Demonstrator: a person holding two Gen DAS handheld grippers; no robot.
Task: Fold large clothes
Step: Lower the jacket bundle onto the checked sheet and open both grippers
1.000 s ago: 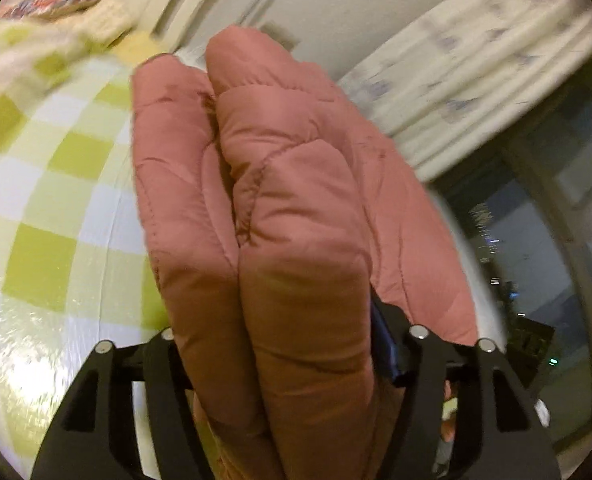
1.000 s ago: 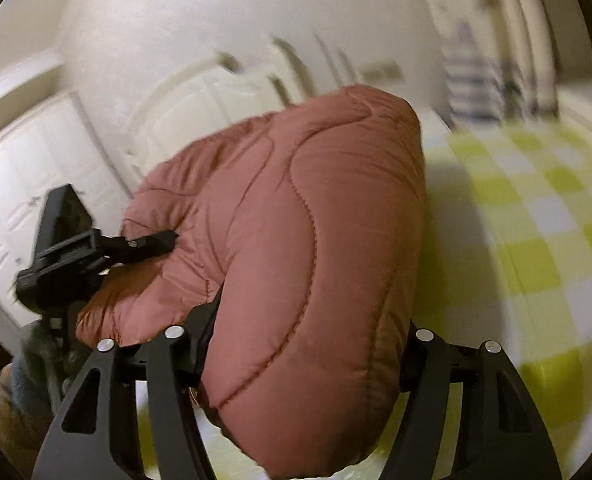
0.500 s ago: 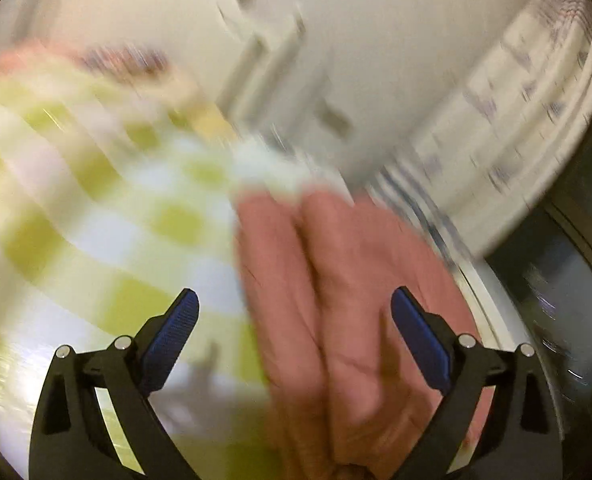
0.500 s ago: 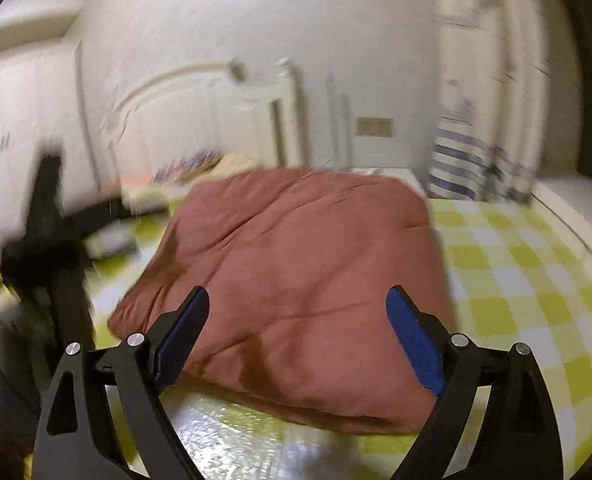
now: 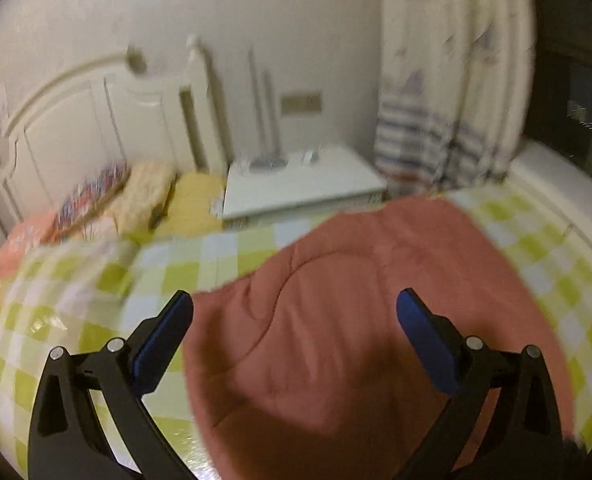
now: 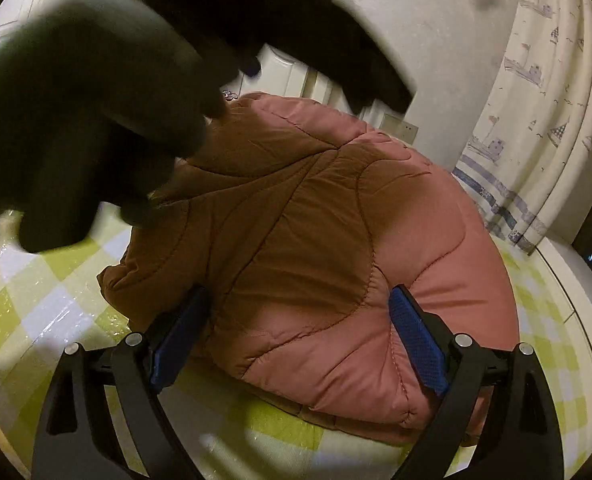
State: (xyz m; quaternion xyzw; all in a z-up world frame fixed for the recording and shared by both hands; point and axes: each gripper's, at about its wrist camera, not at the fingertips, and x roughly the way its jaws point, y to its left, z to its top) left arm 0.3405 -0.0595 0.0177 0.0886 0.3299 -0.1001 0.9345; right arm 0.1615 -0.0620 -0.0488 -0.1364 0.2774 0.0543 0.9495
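On the green checked bedspread (image 5: pixel 95 280) the folded pink quilted coat (image 6: pixel 316 240) lies in a heap. I have my left gripper (image 5: pixel 293 332) and right gripper (image 6: pixel 298 330) above it, fingers spread, holding nothing.

I see a bed (image 5: pixel 95 280) covered by a green-and-white checked sheet with a glossy sheen; it fills the lower half of my left wrist view. A folded pink quilted garment (image 5: pixel 356 320) lies directly on it, from centre frame toward the lower right. In the left of the frame, near the white headboard, blurred pillows (image 5: pixel 143 196) and a patterned bundle rest on the bed. In my right wrist view the same garment (image 6: pixel 316 240) sits bunched at centre, the checked sheet (image 6: pixel 35 300) showing around it at lower left and right.
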